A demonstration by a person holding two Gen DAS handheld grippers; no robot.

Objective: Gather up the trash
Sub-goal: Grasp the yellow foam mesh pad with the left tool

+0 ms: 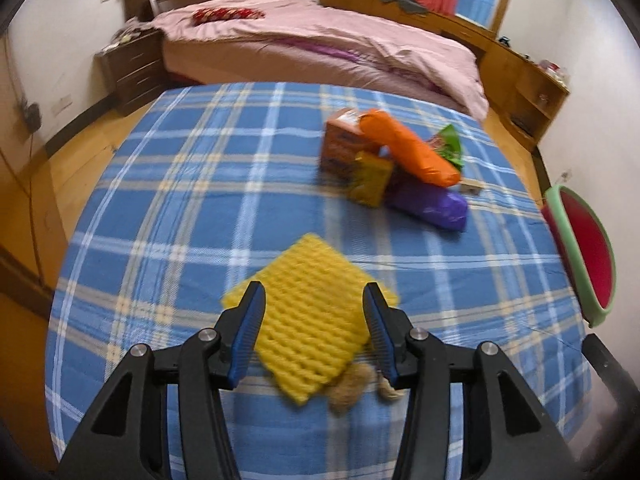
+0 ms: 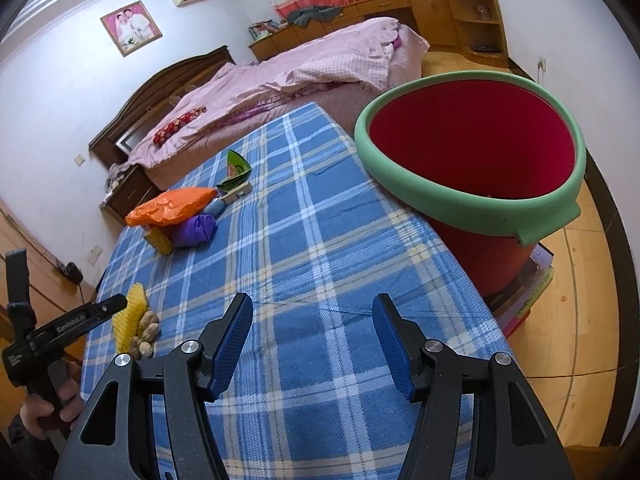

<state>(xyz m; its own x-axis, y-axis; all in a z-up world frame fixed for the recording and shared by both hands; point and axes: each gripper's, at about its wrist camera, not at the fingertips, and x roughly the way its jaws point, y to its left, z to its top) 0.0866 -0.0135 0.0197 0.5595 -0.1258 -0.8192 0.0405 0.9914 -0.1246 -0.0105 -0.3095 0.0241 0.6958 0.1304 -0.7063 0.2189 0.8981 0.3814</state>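
Note:
A yellow foam fruit net [image 1: 316, 328] lies flat on the blue plaid tablecloth [image 1: 200, 208], with several peanut shells [image 1: 352, 390] at its near edge. My left gripper [image 1: 313, 286] hovers just above the net, open, its blue pads apart on either side and not pressing it. Farther back sits a pile of trash: an orange bag [image 1: 412, 148], a purple bag [image 1: 432, 202], an orange box [image 1: 340, 140], a yellow packet [image 1: 372, 178] and a green wrapper [image 1: 450, 142]. My right gripper [image 2: 313, 300] is open and empty over bare cloth. The red bin with a green rim [image 2: 472, 200] stands at the table's right edge.
The bin rests on a stack of books [image 2: 528, 292] on the wooden floor. A hand [image 2: 44, 408] holds the left gripper's handle at the table's near-left corner. Behind the table are a bed with pink bedding [image 1: 320, 40], a dark nightstand [image 1: 132, 68] and wooden cabinets [image 1: 520, 80].

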